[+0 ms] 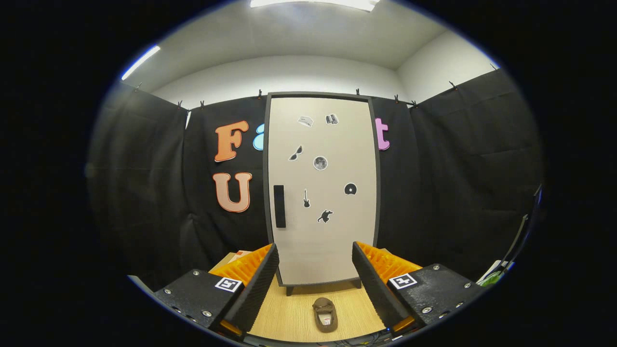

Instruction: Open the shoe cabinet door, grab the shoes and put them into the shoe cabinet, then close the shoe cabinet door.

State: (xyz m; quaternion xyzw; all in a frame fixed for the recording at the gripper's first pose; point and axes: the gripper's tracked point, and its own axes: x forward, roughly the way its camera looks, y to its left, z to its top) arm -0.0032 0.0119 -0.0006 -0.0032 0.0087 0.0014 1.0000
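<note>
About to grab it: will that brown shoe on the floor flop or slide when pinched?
The shoe looks soft and low, so probably light and squashy. Lying flat, it should not roll, though the smooth wooden floor may let it slide. The tool is open.

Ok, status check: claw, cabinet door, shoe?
Claw open, holding nothing. Cabinet door shut, handle untouched. Shoe on floor between fingers, short of cabinet.

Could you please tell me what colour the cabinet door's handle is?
Black, on the pale door; the handle shows clearly in the gripper view.
</note>
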